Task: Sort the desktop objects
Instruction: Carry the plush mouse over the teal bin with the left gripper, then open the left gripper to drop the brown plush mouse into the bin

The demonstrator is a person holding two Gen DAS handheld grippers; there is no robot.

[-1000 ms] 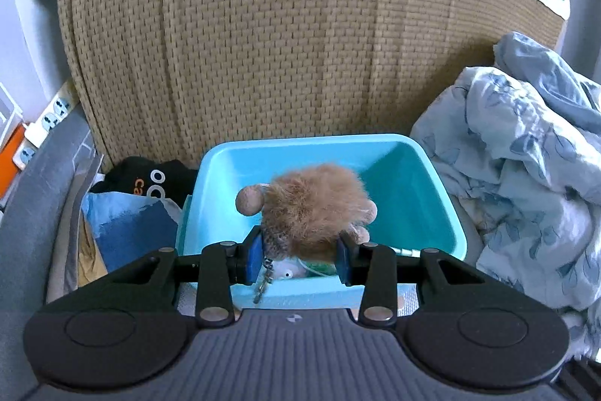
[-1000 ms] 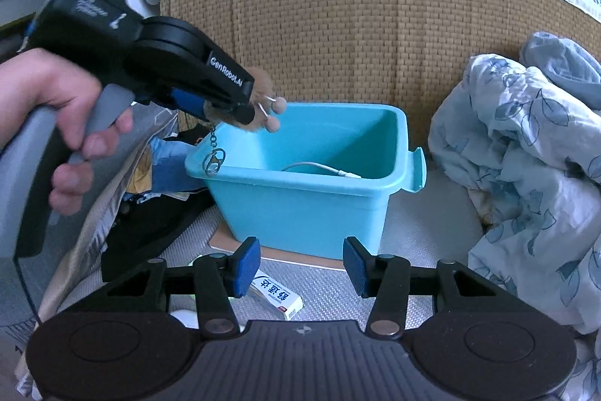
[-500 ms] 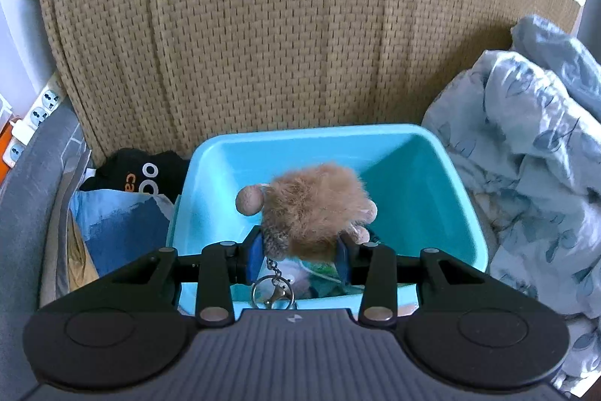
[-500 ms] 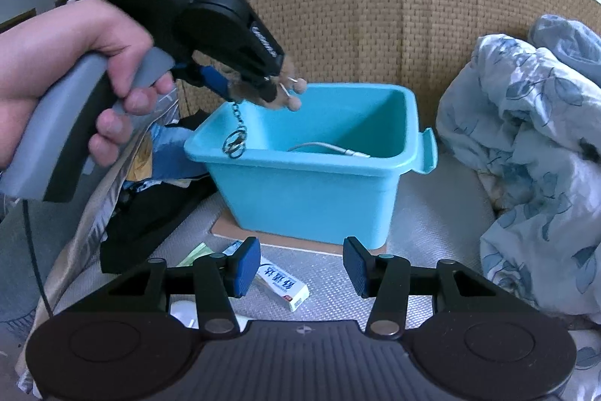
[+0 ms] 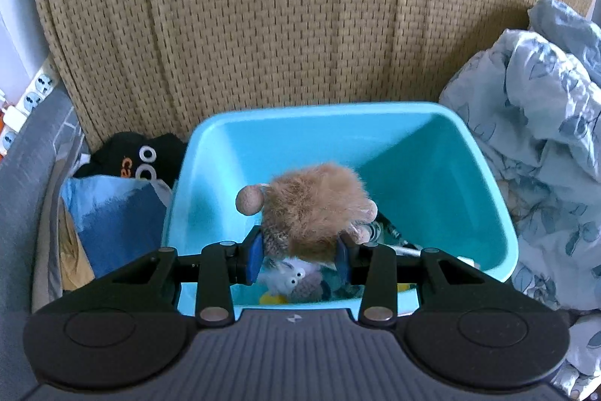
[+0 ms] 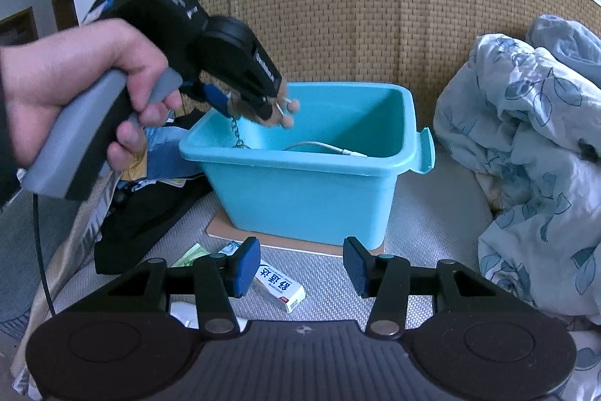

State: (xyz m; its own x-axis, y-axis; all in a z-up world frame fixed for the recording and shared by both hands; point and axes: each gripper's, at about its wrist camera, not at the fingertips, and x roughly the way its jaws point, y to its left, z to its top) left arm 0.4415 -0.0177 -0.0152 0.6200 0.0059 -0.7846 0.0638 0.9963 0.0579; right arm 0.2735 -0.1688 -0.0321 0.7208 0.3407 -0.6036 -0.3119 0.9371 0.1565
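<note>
A furry brown plush keychain [image 5: 313, 209] hangs clamped between the blue pads of the left gripper [image 5: 299, 255], held over the open top of a turquoise plastic bin [image 5: 484, 198], its chain [image 6: 236, 134] dangling past the bin's near-left rim. Inside the bin lie a small grey-white toy with googly eyes [image 5: 291, 279] and a white cable [image 6: 323, 147]. The right gripper [image 6: 300, 269] hovers nearer, jaws apart and holding nothing, above a small white box with red print [image 6: 280, 286] on the grey mat [image 6: 420, 235]. A woven tan headboard [image 5: 285, 17] rises on the far side; a leaf-print quilt [image 6: 526, 145] is bunched at right.
</note>
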